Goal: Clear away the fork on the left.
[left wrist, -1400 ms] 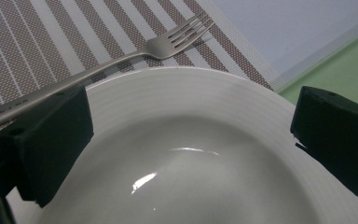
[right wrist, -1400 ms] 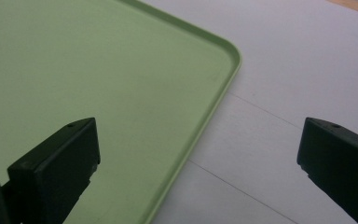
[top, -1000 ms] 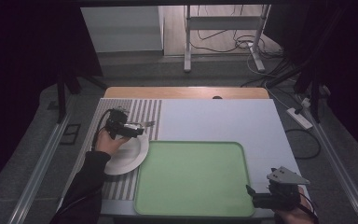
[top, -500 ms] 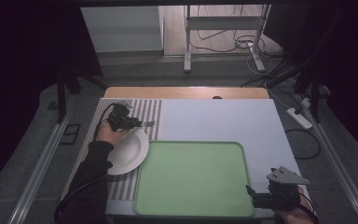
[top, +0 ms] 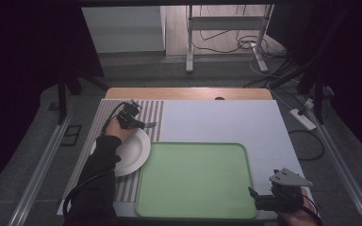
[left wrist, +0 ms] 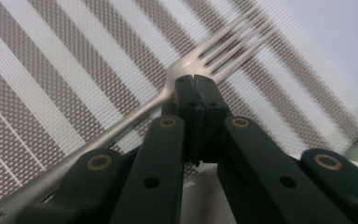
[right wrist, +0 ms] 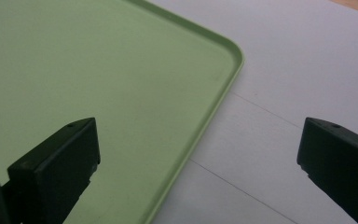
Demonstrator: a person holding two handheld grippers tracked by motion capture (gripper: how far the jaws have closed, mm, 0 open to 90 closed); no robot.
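A: Status? We've got the fork (left wrist: 205, 56) clamped in the left hand-held gripper (top: 141, 124), jaws pinched tight on the neck just below the tines. It's lifted over the striped placemat (top: 104, 117), just beyond the white plate (top: 134, 153).

B: So pickup looks done; placing is left. Where it goes, we can't tell. Right hand-held gripper (right wrist: 200, 154) is wide open, holding nothing, at the green tray's (top: 193, 188) near right corner.

A: Fork is smooth metal, four tines. Mat is woven mesh. Tray is matte, with rounded corners and a raised lip, on the pale counter (top: 226, 122).
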